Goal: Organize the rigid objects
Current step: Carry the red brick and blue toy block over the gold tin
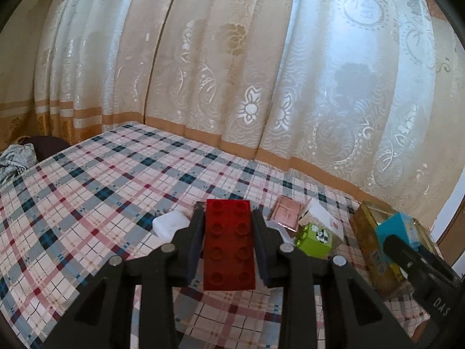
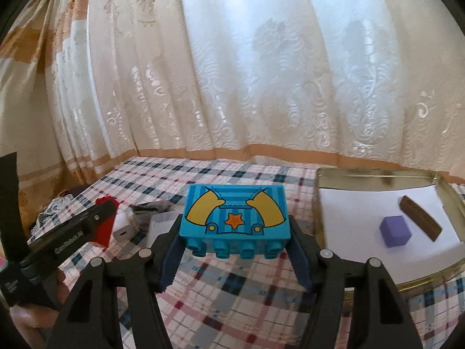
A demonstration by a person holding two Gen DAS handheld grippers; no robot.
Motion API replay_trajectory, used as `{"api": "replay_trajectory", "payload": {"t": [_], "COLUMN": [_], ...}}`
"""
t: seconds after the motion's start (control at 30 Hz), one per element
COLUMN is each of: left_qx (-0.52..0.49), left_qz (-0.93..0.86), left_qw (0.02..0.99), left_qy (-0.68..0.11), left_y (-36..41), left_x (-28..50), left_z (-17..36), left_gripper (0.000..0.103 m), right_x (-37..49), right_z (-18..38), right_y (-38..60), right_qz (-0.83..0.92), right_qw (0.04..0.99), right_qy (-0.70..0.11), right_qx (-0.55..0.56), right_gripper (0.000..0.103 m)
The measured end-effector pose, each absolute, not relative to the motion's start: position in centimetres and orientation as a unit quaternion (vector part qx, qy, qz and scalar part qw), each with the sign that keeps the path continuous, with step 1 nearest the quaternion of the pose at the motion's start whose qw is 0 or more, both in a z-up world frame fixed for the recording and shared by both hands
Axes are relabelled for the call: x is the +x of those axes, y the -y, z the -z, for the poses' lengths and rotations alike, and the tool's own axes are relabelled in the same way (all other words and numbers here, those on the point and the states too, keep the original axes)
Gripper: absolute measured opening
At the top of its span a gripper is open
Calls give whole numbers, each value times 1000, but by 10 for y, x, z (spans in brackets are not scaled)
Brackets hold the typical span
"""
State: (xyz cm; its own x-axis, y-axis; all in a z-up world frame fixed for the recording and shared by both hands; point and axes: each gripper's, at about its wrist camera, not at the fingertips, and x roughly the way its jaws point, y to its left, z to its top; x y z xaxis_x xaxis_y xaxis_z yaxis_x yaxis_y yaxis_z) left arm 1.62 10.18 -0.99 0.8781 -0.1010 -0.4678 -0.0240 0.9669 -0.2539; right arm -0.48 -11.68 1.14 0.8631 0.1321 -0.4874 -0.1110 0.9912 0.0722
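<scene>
While the left tool (image 1: 228, 221) is clamped on a long red brick (image 1: 229, 244), studs up and clear of the checked desk (image 1: 87, 192), the right tool (image 2: 235, 232) grips a blue brick (image 2: 235, 212) by its two ends, its printed face with yellow sleeves and an orange star turned toward the camera and its studs pointing at the lens. Both bricks hang above the cloth in front of a pale patterned curtain (image 1: 261, 58). Beyond the red brick lie a white charger (image 1: 170, 222), a pink box (image 1: 286, 212) and a green brick (image 1: 315, 240), close together. To the right of the blue brick stands an open gold tin (image 2: 377, 174) lined with white paper, and inside it rest a purple cube (image 2: 395, 231) and a brown comb (image 2: 420, 218), just beside each other. In the right wrist view the left tool with its red brick shows at the left edge, with part of a hand (image 2: 26, 320) below it.
</scene>
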Motion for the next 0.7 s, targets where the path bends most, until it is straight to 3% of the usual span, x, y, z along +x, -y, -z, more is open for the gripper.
{"api": "replay_trajectory", "payload": {"t": [0.7], "left_qx": [-95], "left_qz": [42], "left_qw": [963], "left_qy": [-248], "left_y": [-65], "left_x": [10], "left_z": [6], "left_gripper": [31], "right_x": [-24], "right_z": [-15], "right_y": [177], "right_qz": [-38], "right_qw": [969], "right_qy": [-245], "right_qx": [17], "right_gripper": [66]}}
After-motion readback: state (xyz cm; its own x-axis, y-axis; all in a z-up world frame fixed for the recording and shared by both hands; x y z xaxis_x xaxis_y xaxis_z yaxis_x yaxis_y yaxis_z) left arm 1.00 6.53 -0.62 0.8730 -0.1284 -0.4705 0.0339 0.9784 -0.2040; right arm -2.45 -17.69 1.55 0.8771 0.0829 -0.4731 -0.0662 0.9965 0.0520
